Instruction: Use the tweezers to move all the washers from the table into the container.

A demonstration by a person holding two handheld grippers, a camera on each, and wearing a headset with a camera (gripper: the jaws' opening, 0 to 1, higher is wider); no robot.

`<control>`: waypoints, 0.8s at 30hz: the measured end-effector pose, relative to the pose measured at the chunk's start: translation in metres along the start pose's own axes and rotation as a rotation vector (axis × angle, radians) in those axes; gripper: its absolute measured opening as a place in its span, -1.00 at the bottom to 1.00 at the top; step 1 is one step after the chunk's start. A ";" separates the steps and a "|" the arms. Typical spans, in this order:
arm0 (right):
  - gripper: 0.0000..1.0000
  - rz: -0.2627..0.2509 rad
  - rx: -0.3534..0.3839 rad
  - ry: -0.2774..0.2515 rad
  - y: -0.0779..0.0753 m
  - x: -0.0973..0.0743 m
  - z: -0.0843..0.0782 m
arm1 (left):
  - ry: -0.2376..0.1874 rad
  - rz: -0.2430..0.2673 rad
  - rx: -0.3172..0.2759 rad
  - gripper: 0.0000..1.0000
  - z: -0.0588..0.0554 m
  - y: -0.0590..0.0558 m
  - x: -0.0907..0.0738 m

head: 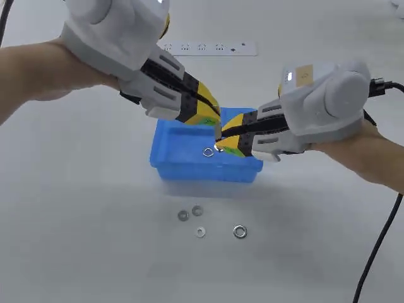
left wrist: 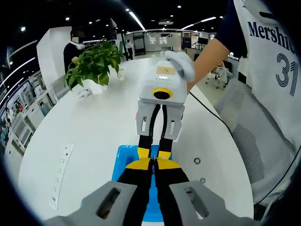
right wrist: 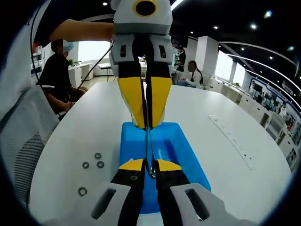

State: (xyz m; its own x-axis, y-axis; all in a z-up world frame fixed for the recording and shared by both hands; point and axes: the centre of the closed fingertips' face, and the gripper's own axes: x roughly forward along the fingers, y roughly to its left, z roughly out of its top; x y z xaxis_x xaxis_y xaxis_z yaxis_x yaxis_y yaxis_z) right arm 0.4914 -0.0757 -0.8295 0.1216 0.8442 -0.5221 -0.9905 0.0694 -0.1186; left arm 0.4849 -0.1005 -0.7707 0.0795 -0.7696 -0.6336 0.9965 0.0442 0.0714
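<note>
Fingertips of the left gripper (right wrist: 146, 123) are pinched together on one end of the tweezers (right wrist: 147, 141); those of the right gripper (right wrist: 150, 165) are squeezed onto the same tweezers further along, the two grippers nose to nose above the blue container (head: 202, 170). One washer (head: 208, 152) lies inside the container, close under the right gripper's tips; four more washers (head: 183, 216) lie loose on the white table (head: 95, 252) just in front of it; a power strip (head: 208, 48) sits well behind.
</note>
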 end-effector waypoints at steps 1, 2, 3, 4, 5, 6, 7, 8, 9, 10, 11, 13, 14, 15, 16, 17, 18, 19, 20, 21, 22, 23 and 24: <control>-0.81 0.005 -0.004 0.004 0.001 0.002 -0.002 | 0.002 0.000 0.001 -0.88 -0.001 -0.001 0.001; -0.81 0.007 -0.006 0.007 0.001 0.002 -0.003 | 0.004 -0.004 0.000 -0.88 -0.002 -0.001 0.002; -0.81 0.010 -0.005 0.007 0.001 0.003 -0.004 | 0.004 -0.005 -0.001 -0.88 -0.003 -0.001 0.002; -0.81 0.012 0.000 0.007 0.000 0.004 -0.005 | 0.005 -0.006 -0.002 -0.88 -0.004 0.000 0.003; -0.81 0.010 0.002 0.007 -0.001 0.004 -0.006 | 0.005 -0.005 -0.003 -0.88 -0.005 0.001 0.003; -0.81 0.009 0.004 0.007 -0.002 0.004 -0.006 | 0.004 -0.004 -0.006 -0.88 -0.006 0.003 0.003; -0.81 0.008 0.007 0.008 -0.003 0.005 -0.006 | 0.003 -0.003 -0.006 -0.88 -0.006 0.003 0.003; -0.81 0.005 0.009 0.010 -0.003 0.005 -0.007 | 0.003 -0.003 -0.007 -0.88 -0.007 0.004 0.004; -0.81 0.005 0.009 0.011 -0.003 0.006 -0.007 | 0.005 -0.004 -0.009 -0.88 -0.007 0.005 0.004; -0.81 0.006 0.011 0.012 -0.003 0.006 -0.007 | 0.006 -0.006 -0.008 -0.88 -0.007 0.005 0.004; -0.80 0.005 0.012 0.017 -0.003 0.006 -0.008 | 0.006 -0.007 -0.007 -0.88 -0.008 0.005 0.005; -0.80 0.005 0.015 0.032 -0.003 0.007 -0.010 | 0.005 -0.009 -0.015 -0.88 -0.011 0.007 0.008; -0.80 0.003 0.017 0.036 -0.003 0.007 -0.011 | 0.003 -0.008 -0.016 -0.88 -0.012 0.007 0.008; -0.80 0.002 0.022 0.041 -0.003 0.007 -0.012 | -0.001 -0.009 -0.022 -0.88 -0.012 0.007 0.008; -0.80 0.002 0.025 0.042 -0.003 0.007 -0.012 | -0.005 -0.007 -0.022 -0.88 -0.011 0.007 0.009; -0.80 -0.002 0.025 0.042 -0.003 0.006 -0.012 | -0.012 -0.005 -0.025 -0.88 -0.011 0.007 0.009; -0.80 -0.005 0.026 0.044 -0.003 0.005 -0.012 | -0.016 -0.003 -0.029 -0.88 -0.009 0.007 0.009; -0.79 -0.006 0.026 0.044 -0.003 0.005 -0.012 | -0.016 -0.002 -0.029 -0.88 -0.009 0.007 0.009; -0.79 -0.008 0.029 0.043 -0.002 0.003 -0.010 | -0.017 -0.002 -0.027 -0.88 -0.007 0.006 0.008; -0.79 -0.010 0.030 0.042 -0.002 0.003 -0.009 | -0.017 -0.001 -0.024 -0.88 -0.006 0.005 0.007; -0.78 -0.013 0.030 0.040 -0.002 0.002 -0.008 | -0.016 0.000 -0.020 -0.88 -0.004 0.004 0.007; -0.78 -0.017 0.029 0.039 -0.002 0.001 -0.007 | -0.015 0.002 -0.015 -0.88 -0.003 0.003 0.005; -0.78 -0.021 0.028 0.036 -0.002 -0.001 -0.005 | -0.015 0.004 -0.010 -0.88 -0.001 0.003 0.004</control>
State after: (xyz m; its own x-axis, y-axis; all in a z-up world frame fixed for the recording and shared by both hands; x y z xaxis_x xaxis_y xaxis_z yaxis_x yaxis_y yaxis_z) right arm 0.4932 -0.0792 -0.8328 0.1445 0.8227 -0.5499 -0.9890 0.1022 -0.1069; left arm 0.4880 -0.1029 -0.7735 0.0831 -0.7786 -0.6219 0.9964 0.0535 0.0661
